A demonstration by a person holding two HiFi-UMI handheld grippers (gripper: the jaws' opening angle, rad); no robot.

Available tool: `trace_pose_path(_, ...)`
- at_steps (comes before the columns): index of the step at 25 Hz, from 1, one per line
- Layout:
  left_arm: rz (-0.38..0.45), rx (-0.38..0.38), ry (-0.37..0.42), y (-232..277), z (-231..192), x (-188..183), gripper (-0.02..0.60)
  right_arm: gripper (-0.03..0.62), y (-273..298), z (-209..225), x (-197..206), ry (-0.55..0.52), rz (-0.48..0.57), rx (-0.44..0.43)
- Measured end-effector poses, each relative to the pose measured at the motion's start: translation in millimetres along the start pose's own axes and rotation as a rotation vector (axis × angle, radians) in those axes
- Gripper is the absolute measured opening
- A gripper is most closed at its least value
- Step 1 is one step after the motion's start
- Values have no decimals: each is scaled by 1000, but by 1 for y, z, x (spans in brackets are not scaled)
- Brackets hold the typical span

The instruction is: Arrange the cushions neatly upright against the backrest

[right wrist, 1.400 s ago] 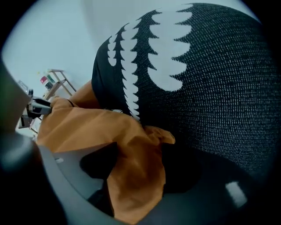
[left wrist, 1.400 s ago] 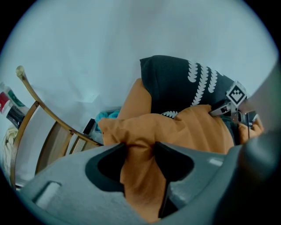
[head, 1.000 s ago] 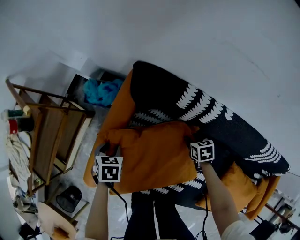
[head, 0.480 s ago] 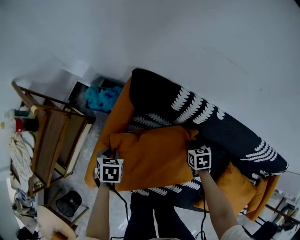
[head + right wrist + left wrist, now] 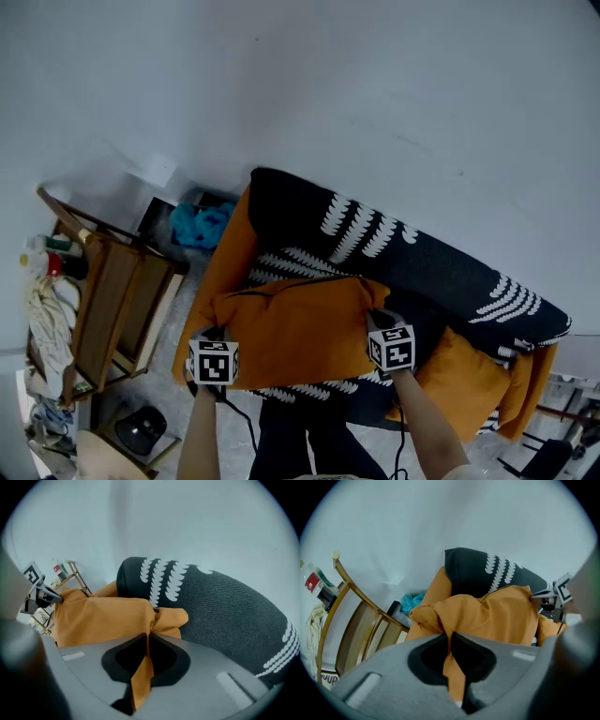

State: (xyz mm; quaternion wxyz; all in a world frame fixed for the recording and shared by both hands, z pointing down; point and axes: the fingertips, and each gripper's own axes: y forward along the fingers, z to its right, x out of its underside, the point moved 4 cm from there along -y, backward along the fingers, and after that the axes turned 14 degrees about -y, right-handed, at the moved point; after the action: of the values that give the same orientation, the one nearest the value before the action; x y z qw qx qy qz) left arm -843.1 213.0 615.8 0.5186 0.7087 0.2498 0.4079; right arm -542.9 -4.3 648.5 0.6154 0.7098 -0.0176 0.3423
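Head view: both grippers have just been closing and are now clenched on the orange cushion (image 5: 295, 328), the left gripper (image 5: 213, 349) at its left front corner and the right gripper (image 5: 387, 337) at its right front corner. Compared with a second ago the cushion has come up off the seat and hangs stretched between them, its top edge nearer the backrest (image 5: 412, 253). Judgement: the pick-up is done; tipping it upright against the backrest is still to come. A second orange cushion (image 5: 464, 380) lies slumped at the right end of the seat, untouched.

Left gripper view: jaws shut tight, with a fold of orange fabric pinched between them. The cushion bulges beyond them, and the right gripper shows at its far edge.

Right gripper view: jaws shut on a strip of the same fabric, with the knotted corner just past the tips. The dark backrest with white leaf print is close behind.

Surface and room: the sofa (image 5: 525, 319) has a dark patterned cover over orange. A plain white wall (image 5: 328, 84) stands behind it. A wooden rack (image 5: 112, 300) holding bottles stands off the sofa's left end, and a blue cloth (image 5: 199, 225) lies near its back-left corner.
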Motion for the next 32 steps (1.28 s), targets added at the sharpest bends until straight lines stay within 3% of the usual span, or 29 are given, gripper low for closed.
trace_pose_path(9,93,58,61,-49,42,-15,17,28,-86,6,26,96,73,103)
trace_pose_path(20,215,173,257,-75,129,-97,17,29,-177,69,24,207,203,297)
trace_pose_path(28,217,243,435,-64,178,-144,20,29,-202,102,20,265,233,397)
trace_pose_path(32,220,218,482,-48,183,-161,25,29,-195,109,14,249,226,406)
